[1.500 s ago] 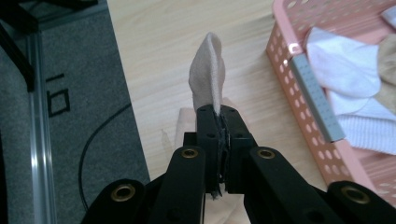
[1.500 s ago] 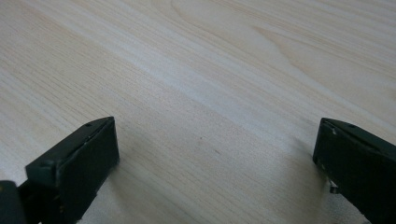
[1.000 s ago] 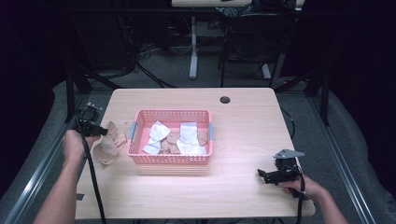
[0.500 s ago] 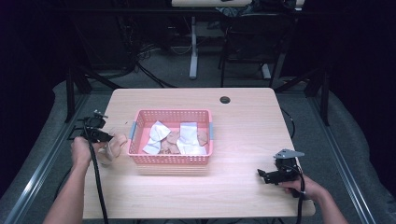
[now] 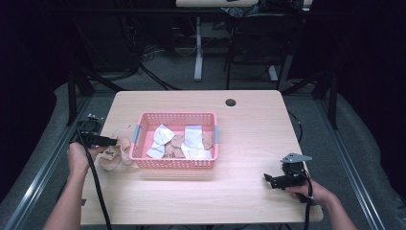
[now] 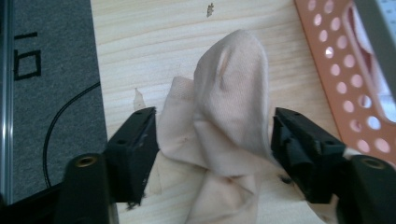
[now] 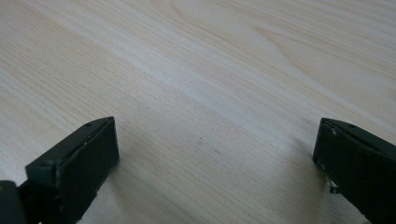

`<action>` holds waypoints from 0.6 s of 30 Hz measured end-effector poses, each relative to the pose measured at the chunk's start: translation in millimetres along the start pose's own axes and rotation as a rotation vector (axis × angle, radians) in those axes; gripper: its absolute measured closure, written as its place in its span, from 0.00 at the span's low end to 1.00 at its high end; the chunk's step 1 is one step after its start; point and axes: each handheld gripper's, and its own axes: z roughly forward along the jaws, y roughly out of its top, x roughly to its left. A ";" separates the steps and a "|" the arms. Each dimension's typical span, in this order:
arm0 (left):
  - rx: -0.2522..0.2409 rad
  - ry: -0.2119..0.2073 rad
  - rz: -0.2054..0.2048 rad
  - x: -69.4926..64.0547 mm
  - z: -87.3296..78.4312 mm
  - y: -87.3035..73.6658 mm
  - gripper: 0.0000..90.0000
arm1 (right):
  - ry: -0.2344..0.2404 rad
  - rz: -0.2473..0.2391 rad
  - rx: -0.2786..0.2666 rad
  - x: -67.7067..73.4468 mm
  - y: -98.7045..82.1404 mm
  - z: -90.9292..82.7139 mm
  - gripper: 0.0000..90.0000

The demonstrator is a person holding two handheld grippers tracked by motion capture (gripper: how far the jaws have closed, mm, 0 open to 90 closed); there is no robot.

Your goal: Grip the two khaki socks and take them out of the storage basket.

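Jaws just opened; beige sock [image 6: 224, 116] lies between them on table [image 6: 154, 42].

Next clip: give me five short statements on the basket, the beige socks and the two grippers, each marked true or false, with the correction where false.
1. The pink basket holds white and beige pieces of cloth. True.
2. The beige socks lie inside the basket. False: they lie on the table, just outside the basket's left wall.
3. The left gripper is clamped tight on a sock. False: its jaws have just been opening and now stand apart, the sock loose between them.
4. The right gripper is open over bare wood. True.
5. The right gripper holds a white cloth. False: nothing is between its jaws.
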 end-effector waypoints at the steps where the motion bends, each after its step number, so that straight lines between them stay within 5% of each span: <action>1: -0.016 0.001 0.000 -0.8 -4.0 -1.7 0.30 | -0.001 0.000 0.000 0.0 0.0 0.0 0.00; 10: -0.085 -0.001 0.032 -10.4 -30.0 -27.4 0.17 | 0.000 0.000 0.000 0.0 0.0 0.0 0.00; 18: -0.098 -0.011 0.022 -19.5 -32.1 -63.6 0.13 | 0.002 0.001 -0.001 0.1 0.0 0.0 0.00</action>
